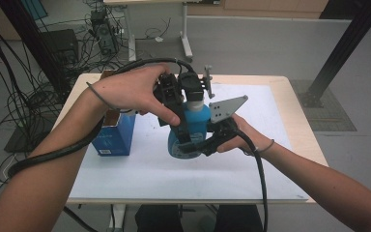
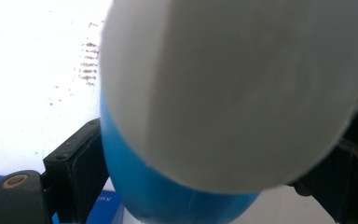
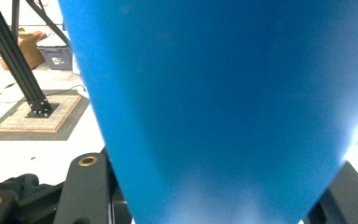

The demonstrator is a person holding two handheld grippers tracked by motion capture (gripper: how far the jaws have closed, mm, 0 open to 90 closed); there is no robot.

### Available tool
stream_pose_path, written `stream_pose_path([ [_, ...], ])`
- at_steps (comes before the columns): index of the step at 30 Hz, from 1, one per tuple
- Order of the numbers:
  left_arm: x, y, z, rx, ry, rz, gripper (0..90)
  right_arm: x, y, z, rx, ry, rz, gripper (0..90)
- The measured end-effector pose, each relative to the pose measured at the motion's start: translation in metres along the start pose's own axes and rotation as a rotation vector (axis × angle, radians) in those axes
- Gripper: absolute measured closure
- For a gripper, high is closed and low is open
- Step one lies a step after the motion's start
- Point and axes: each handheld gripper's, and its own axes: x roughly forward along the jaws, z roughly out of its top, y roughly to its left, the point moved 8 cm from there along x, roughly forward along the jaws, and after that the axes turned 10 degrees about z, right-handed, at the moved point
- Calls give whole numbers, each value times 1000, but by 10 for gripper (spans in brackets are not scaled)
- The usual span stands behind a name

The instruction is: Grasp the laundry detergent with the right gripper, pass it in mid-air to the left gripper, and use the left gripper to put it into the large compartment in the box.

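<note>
Count, tabletop and hands:
- Bottles: one, blue [image 1: 195, 126] with white cap [image 2: 242, 93], between the fingers of both grippers.
- Boxes: one, blue [image 1: 113, 137], left of the left fingers.
- Grippers: two; left [image 1: 182, 96] on the cap end, right [image 1: 207, 142] on the body.
- Hands: two.
- Cables: two, one per gripper.
- White mats [image 1: 140, 174]: one, under everything.
- Tables [image 1: 297, 116]: one.

Your bottle [image 1: 189, 128] at frame centre above the table [image 1: 290, 96], your left gripper [image 1: 181, 94] at its top, your right gripper [image 1: 207, 142] at its lower right, box [image 1: 113, 137] to its left.
</note>
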Motion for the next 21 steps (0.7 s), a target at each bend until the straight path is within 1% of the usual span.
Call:
stream_pose_path([
  [9,-1,0,2,6,2,5,113,1,0,1,-4,8,3,410],
  [21,1,1,9,14,12,12,114,7,0,2,-6,22,12,410],
])
